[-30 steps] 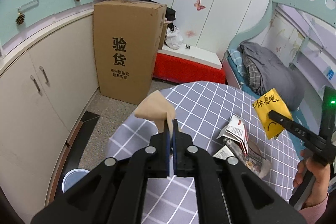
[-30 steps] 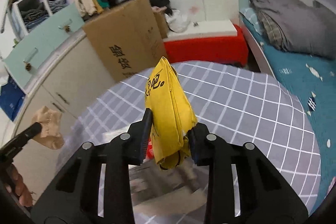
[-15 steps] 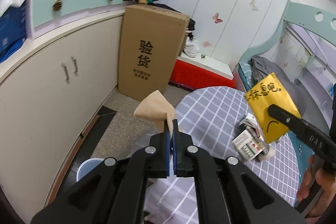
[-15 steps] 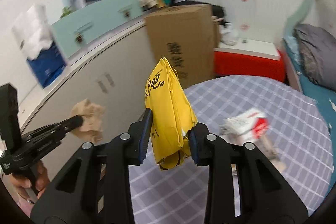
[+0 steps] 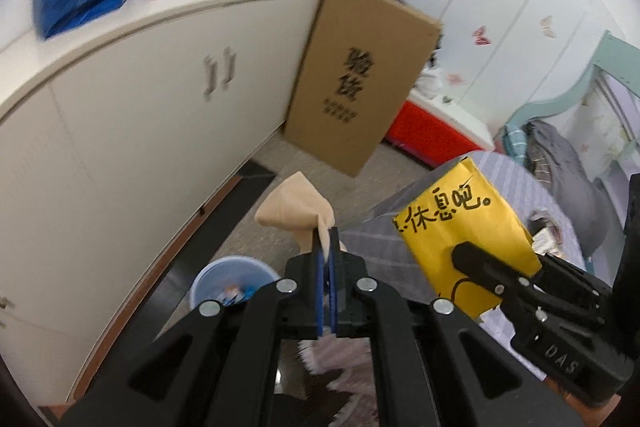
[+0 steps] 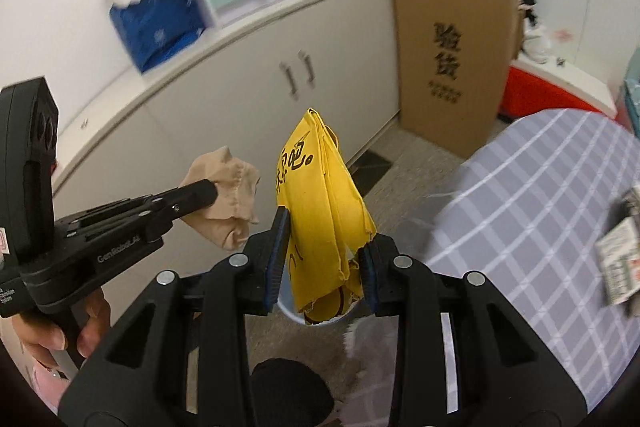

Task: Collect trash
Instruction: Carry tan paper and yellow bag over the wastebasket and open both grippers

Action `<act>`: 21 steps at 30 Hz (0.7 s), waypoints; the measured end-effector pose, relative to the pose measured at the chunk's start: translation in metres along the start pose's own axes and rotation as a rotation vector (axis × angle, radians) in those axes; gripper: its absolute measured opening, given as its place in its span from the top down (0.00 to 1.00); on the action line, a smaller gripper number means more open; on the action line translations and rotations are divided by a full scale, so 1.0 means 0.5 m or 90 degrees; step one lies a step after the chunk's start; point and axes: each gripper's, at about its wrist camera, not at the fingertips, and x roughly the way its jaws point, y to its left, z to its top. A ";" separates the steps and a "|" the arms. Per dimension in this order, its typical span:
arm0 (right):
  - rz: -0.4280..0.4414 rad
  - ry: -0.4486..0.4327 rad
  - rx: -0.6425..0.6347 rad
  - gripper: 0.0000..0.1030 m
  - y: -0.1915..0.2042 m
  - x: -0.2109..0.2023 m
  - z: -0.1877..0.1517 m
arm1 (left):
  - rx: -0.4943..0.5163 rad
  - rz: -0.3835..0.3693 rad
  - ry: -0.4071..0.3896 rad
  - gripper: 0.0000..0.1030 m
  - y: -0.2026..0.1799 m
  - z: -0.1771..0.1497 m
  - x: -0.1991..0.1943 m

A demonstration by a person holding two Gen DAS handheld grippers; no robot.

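Note:
In the left wrist view my left gripper (image 5: 329, 247) is shut on a crumpled tan wad (image 5: 294, 209). It hangs past the table's edge, above the floor. A light blue bin (image 5: 208, 285) with some scraps inside stands on the floor just below and left of it. My right gripper (image 6: 322, 263) is shut on a folded yellow packet (image 6: 320, 195) with black writing. The right wrist view shows the left gripper (image 6: 202, 191) and its tan wad (image 6: 228, 201) close on the left. The yellow packet (image 5: 460, 227) and right gripper (image 5: 466, 254) appear beside the left gripper.
A round table with a grey checked cloth (image 6: 540, 203) lies to the right, with printed wrappers (image 6: 618, 267) on it. White cabinets (image 5: 120, 147) run along the left. A tall cardboard box (image 5: 360, 79) stands behind. A hand (image 6: 44, 335) grips the left tool.
Both grippers have swung left, off the table and toward the cabinets and floor, each keeping its load. The blue bin has come fully into view below the left gripper.

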 end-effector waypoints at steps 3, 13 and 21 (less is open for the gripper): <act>0.004 0.023 0.001 0.69 0.027 0.053 -0.014 | -0.006 0.025 0.022 0.98 0.037 -0.016 0.026; -0.015 0.060 0.007 0.69 0.050 0.157 -0.050 | -0.019 0.077 0.080 0.96 0.103 -0.030 0.119; -0.026 0.078 0.008 0.69 0.050 0.187 -0.055 | -0.053 0.098 0.126 0.42 0.146 -0.046 0.167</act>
